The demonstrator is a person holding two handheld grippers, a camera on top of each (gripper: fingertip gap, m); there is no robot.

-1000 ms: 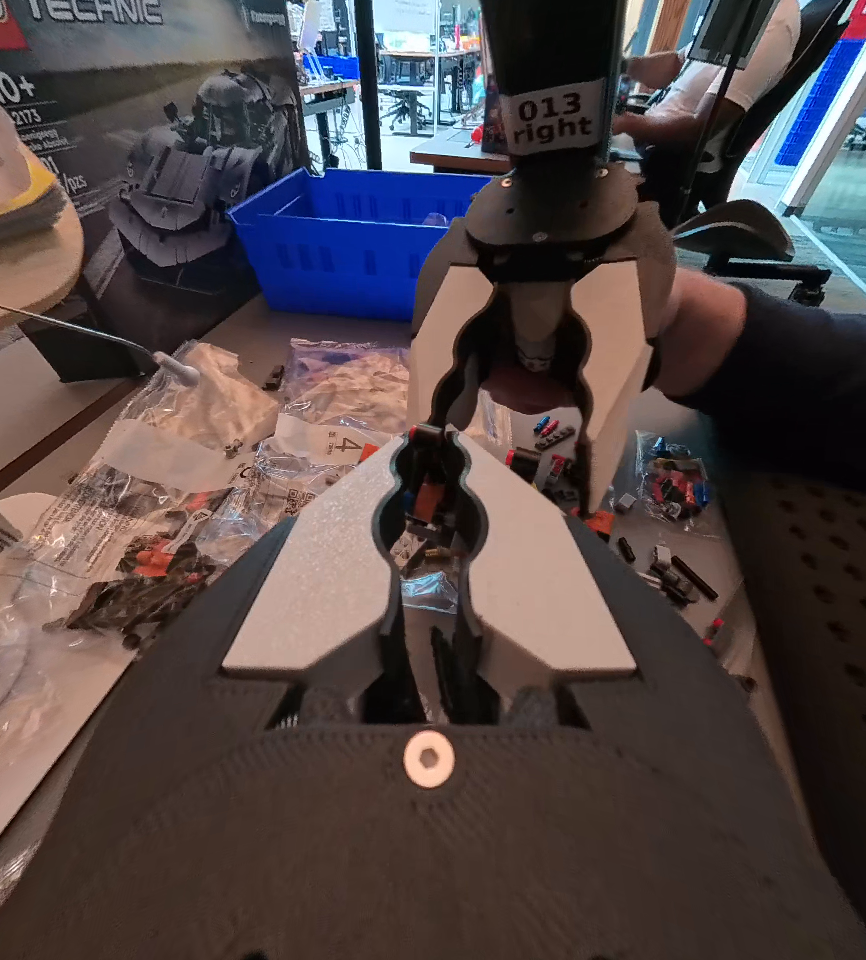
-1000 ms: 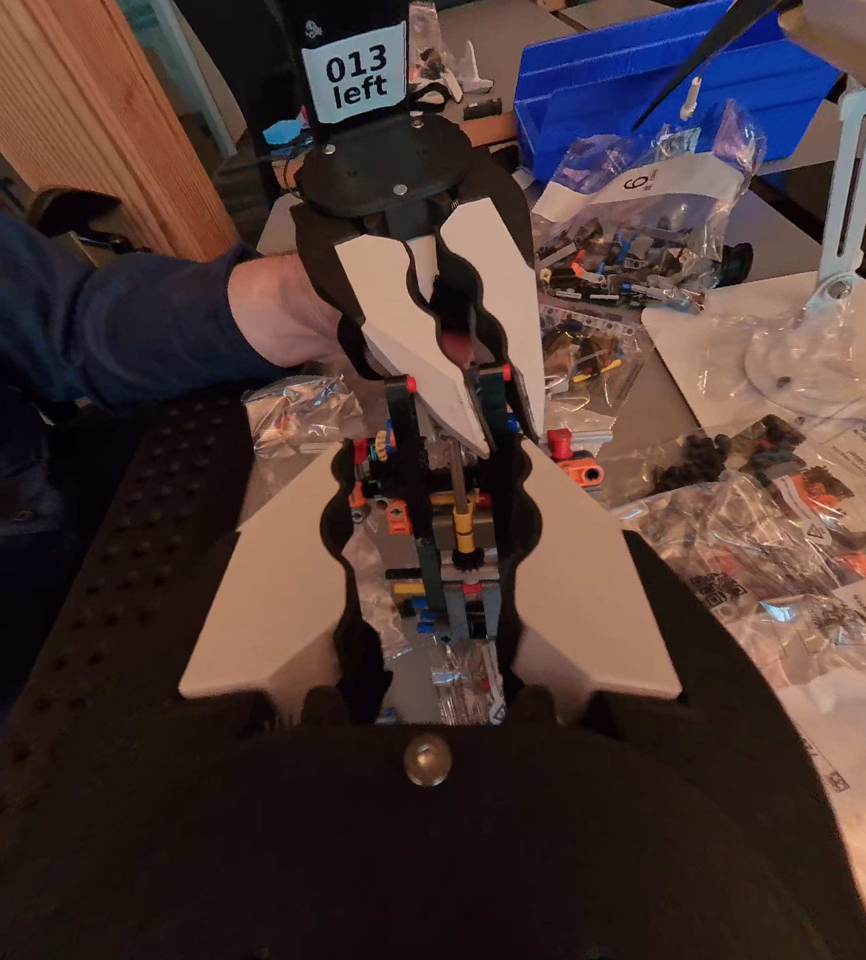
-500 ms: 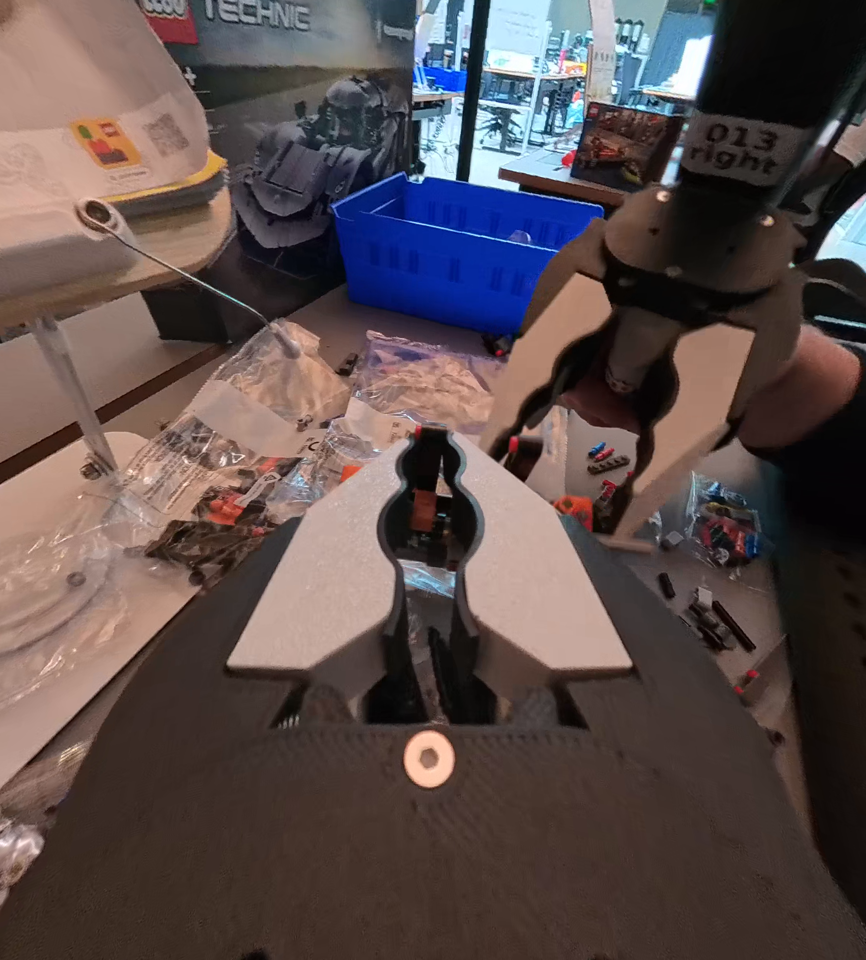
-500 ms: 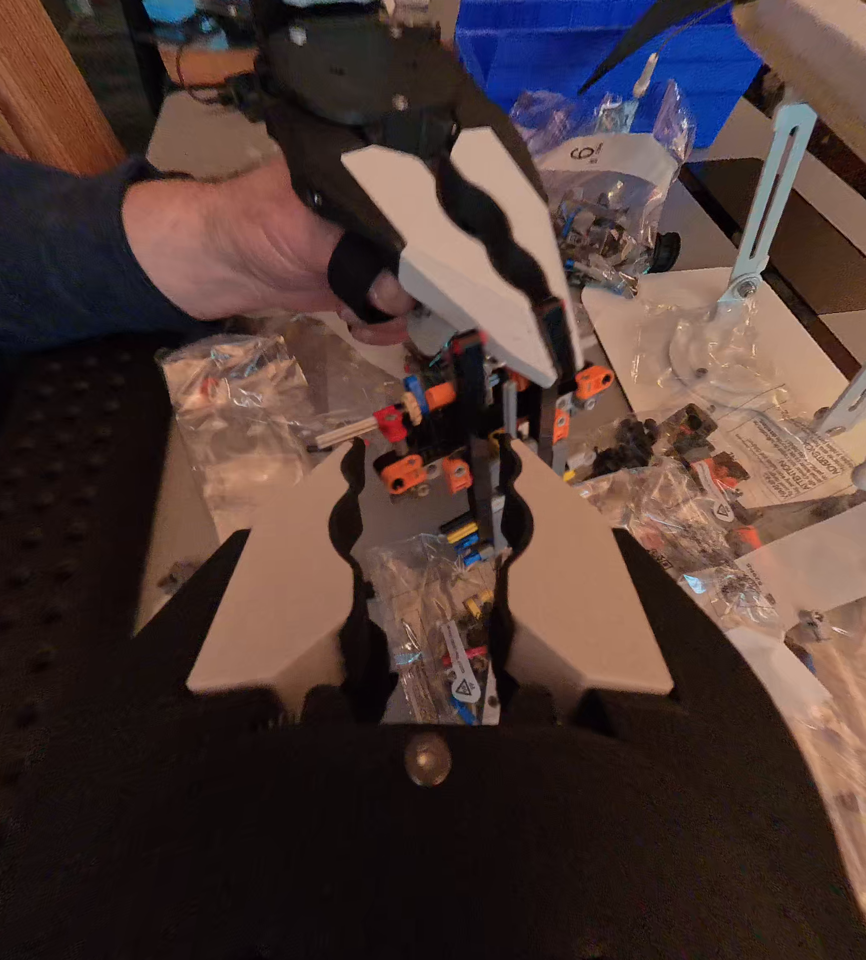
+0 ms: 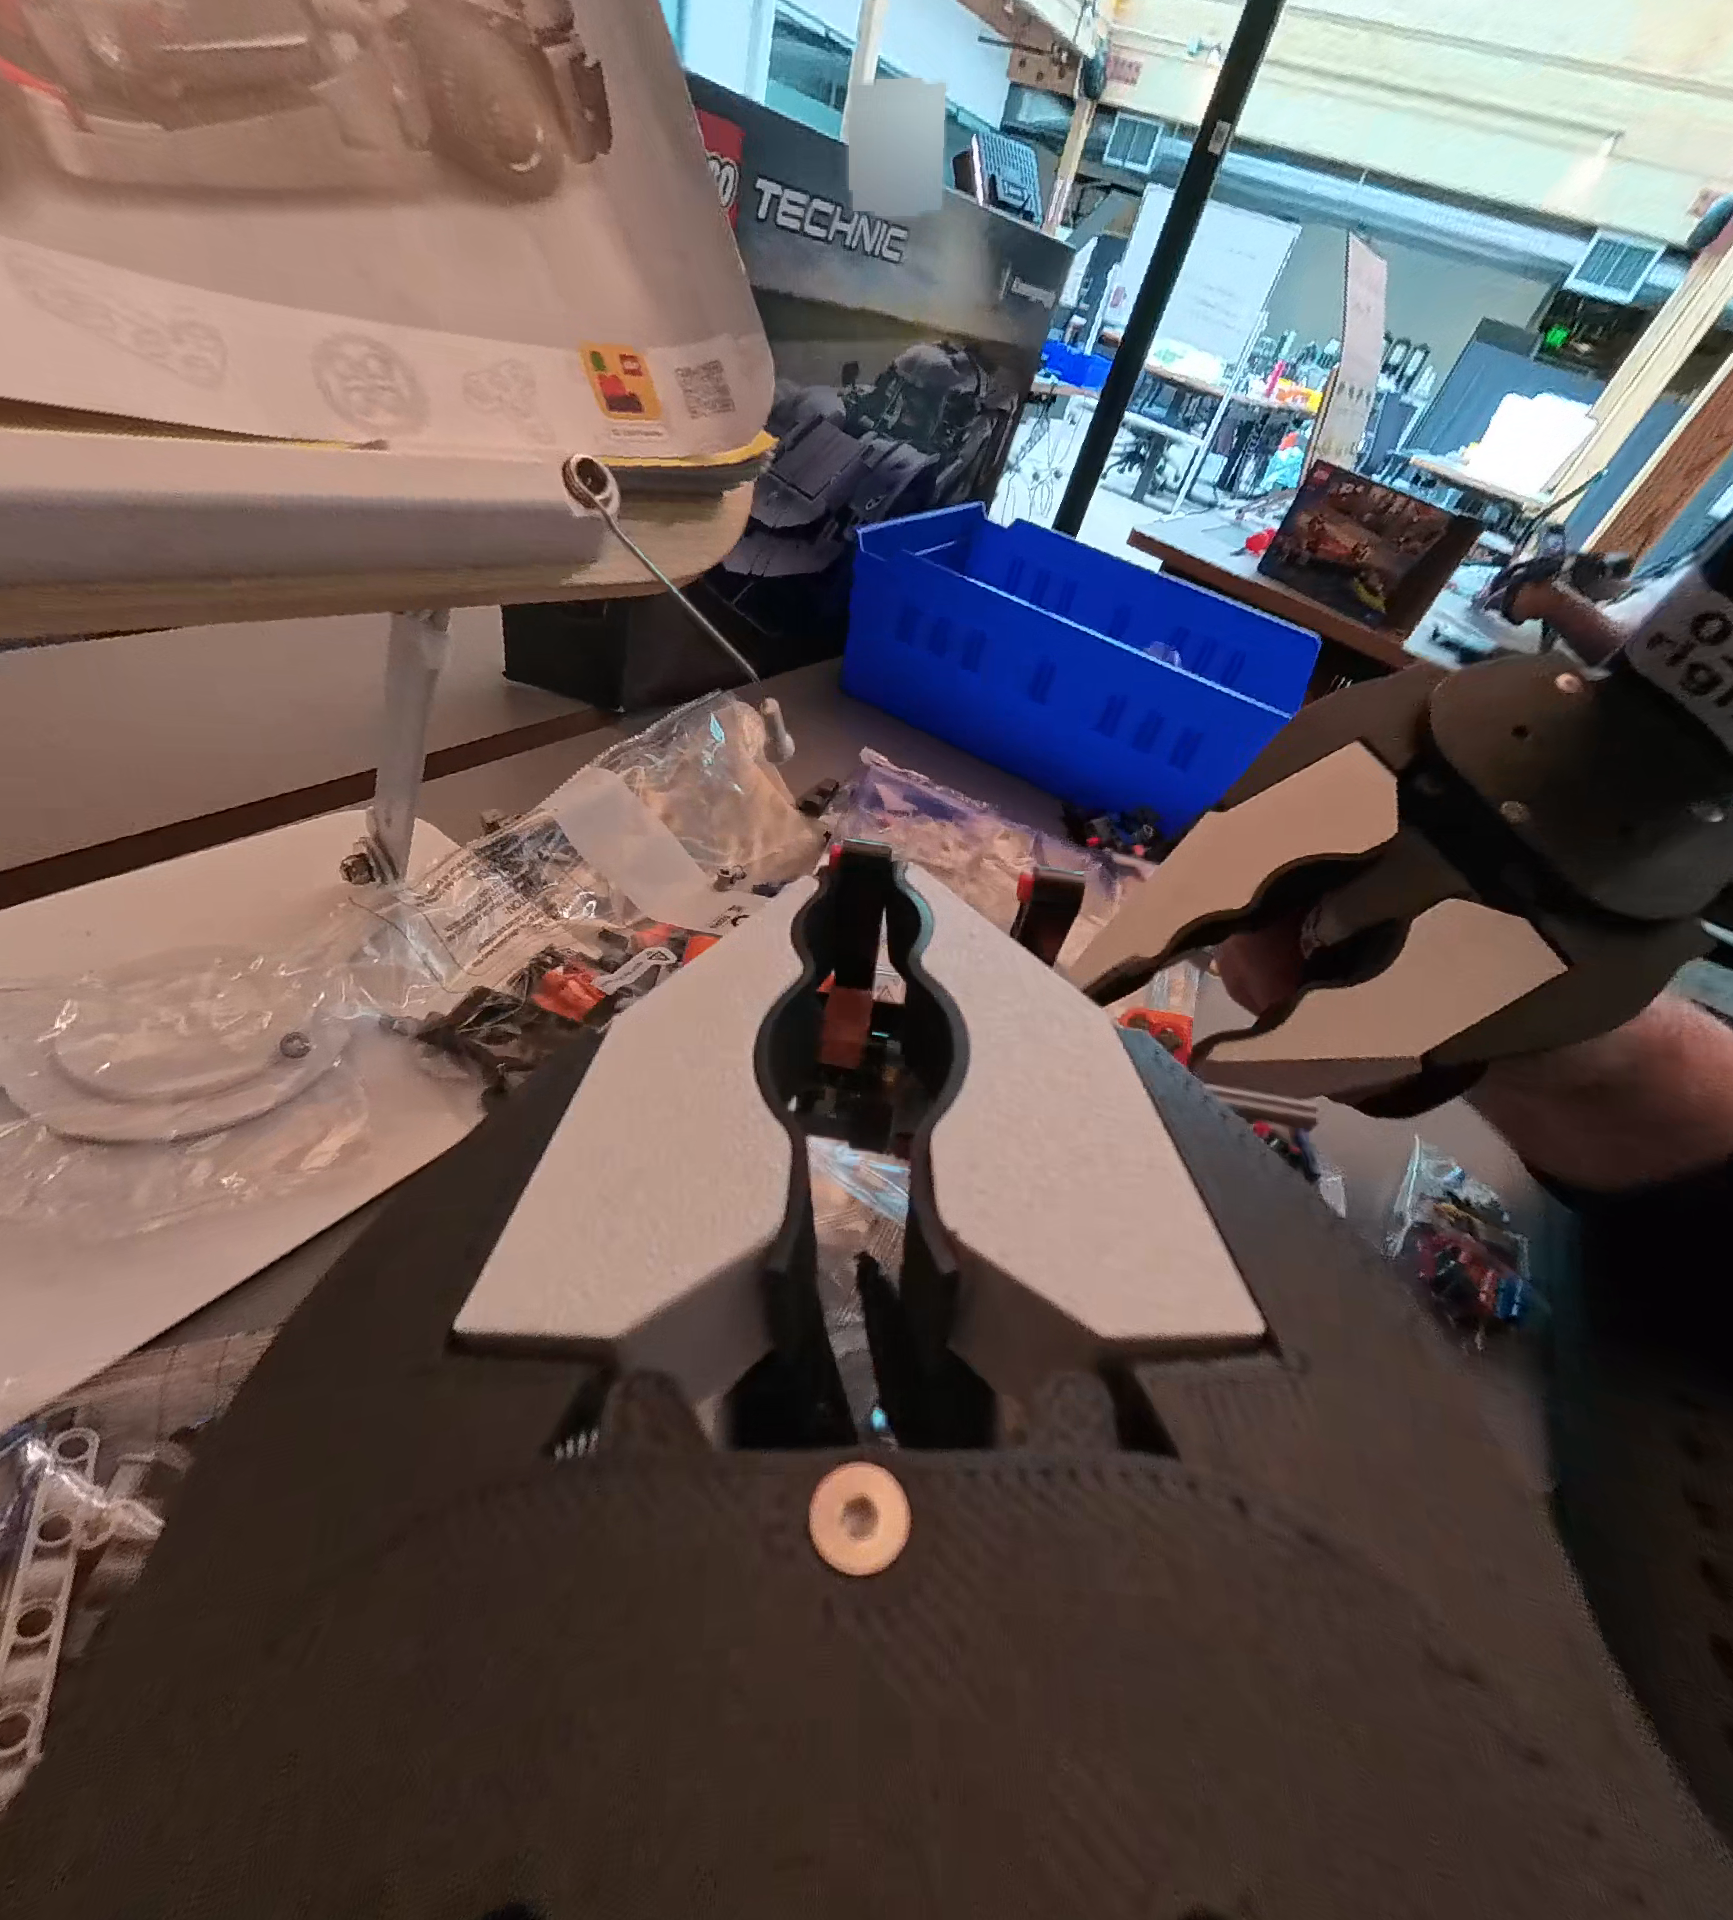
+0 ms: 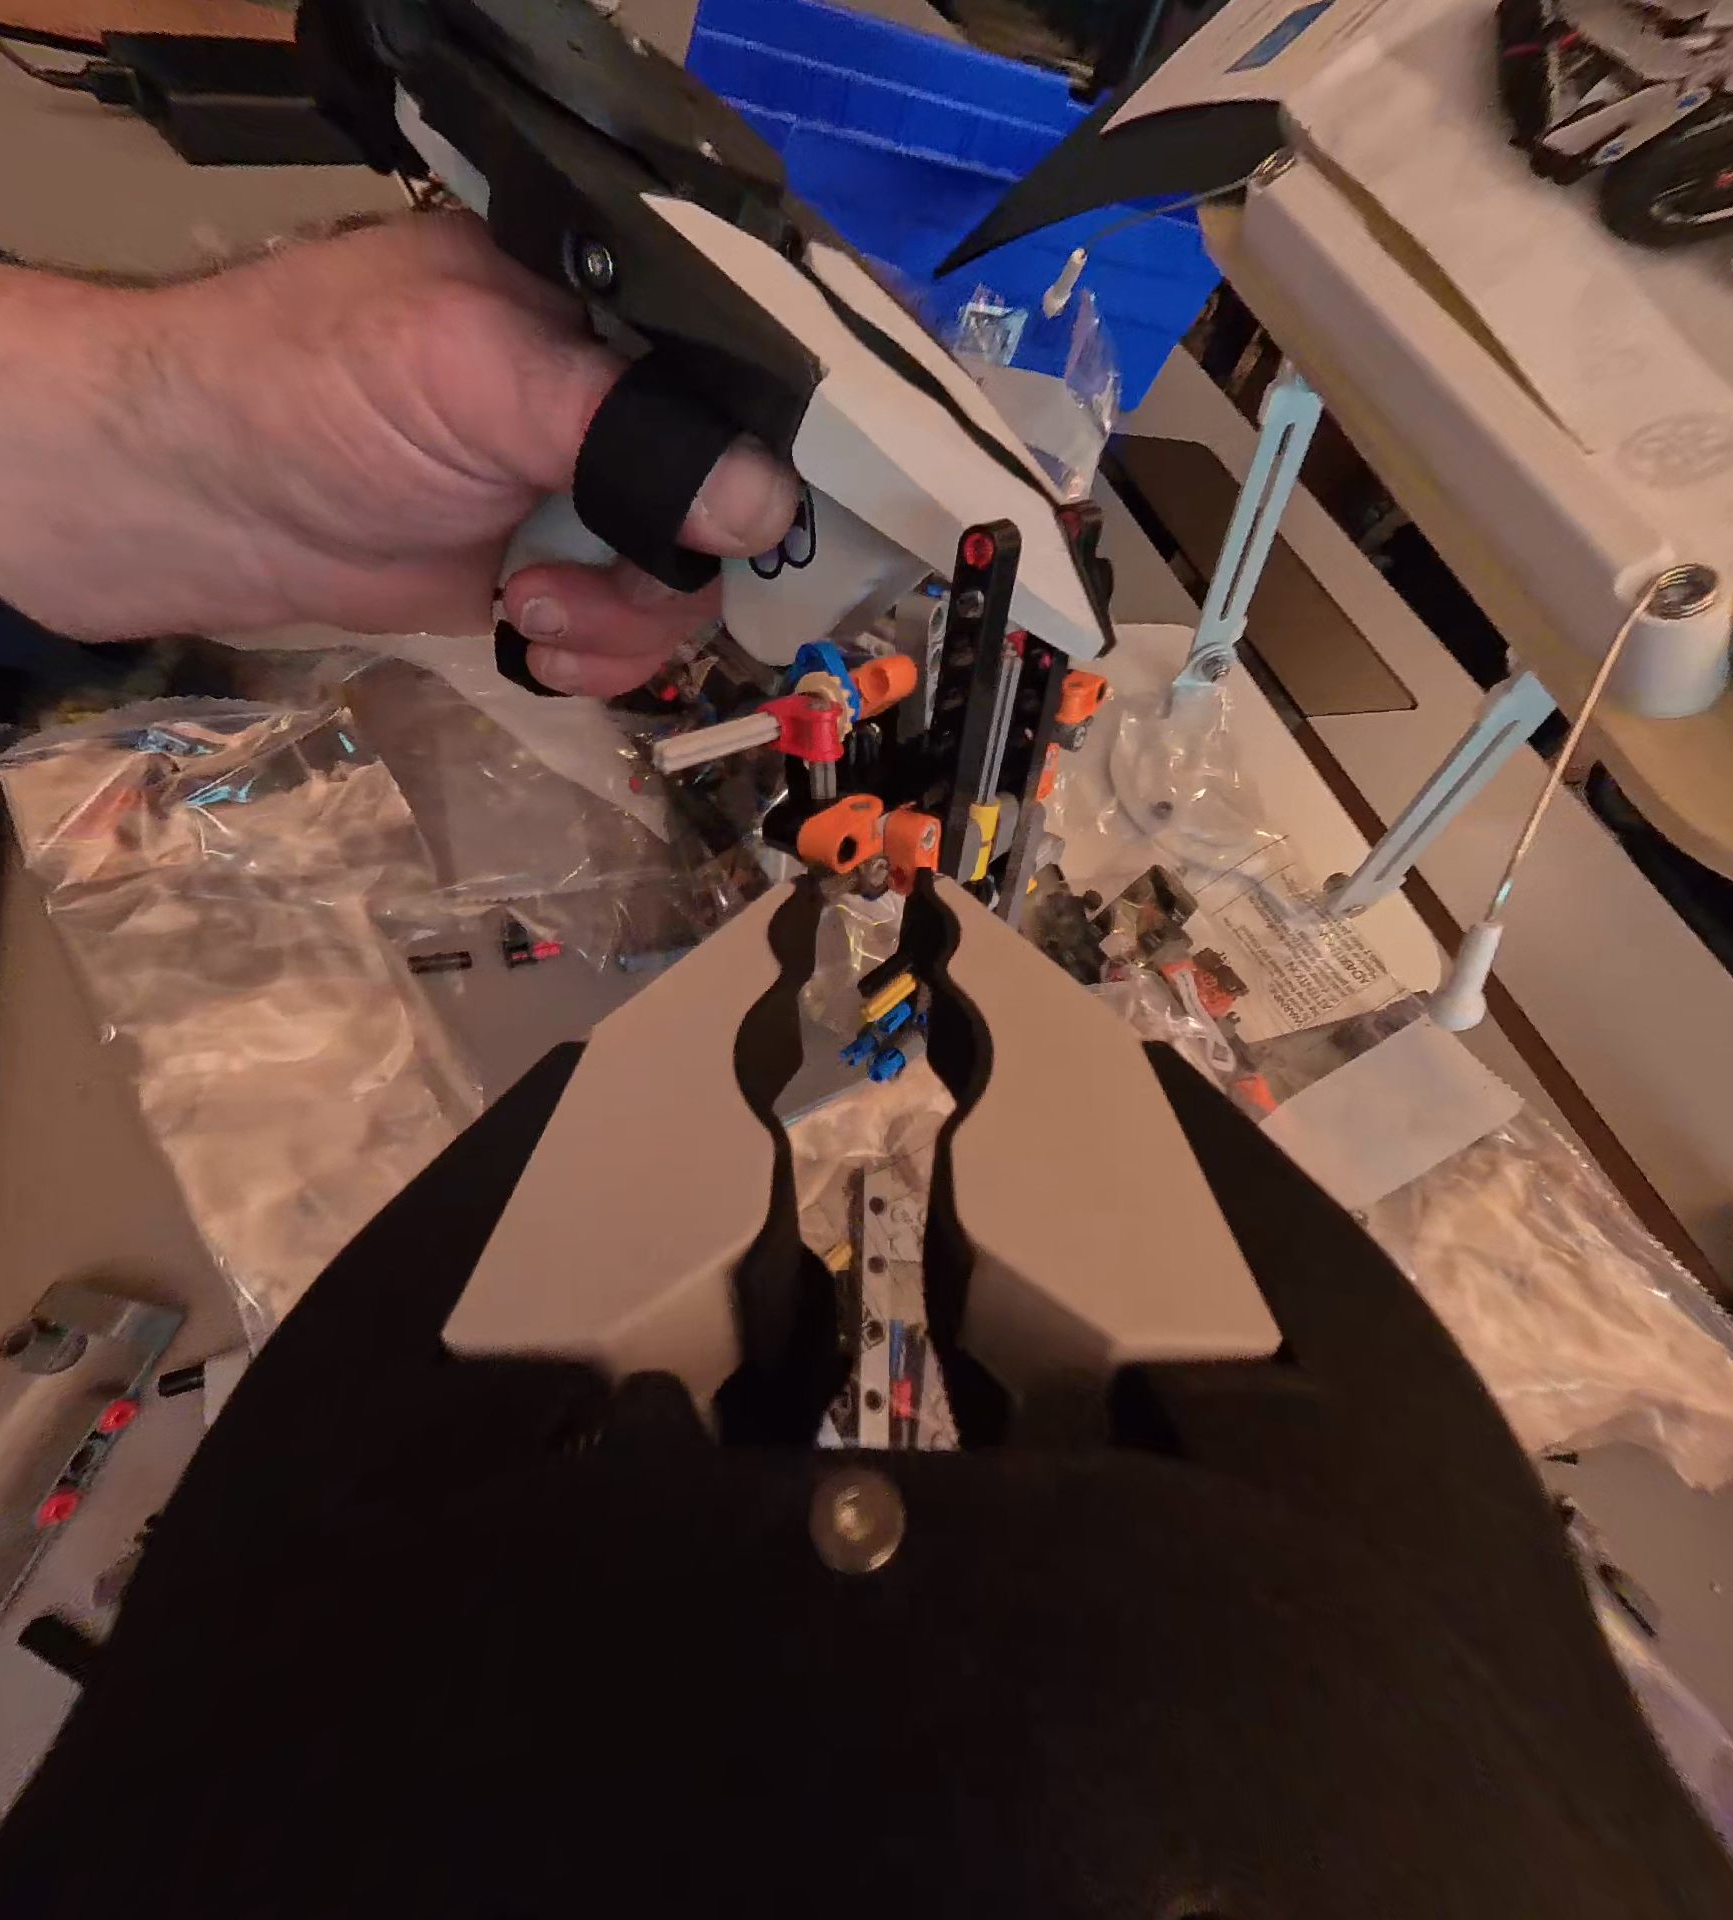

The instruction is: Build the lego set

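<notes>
Overhead, one left tool clamps one black lego assembly, one right tool stands slightly parted and empty; one blue bin, one printed box behind.

Writing shows in three places; none is quoted.
Brand lettering crosses the dark set box at the tabletop's far edge, a white printed label wraps the right tool handle, and warning print covers a clear bag.
</notes>
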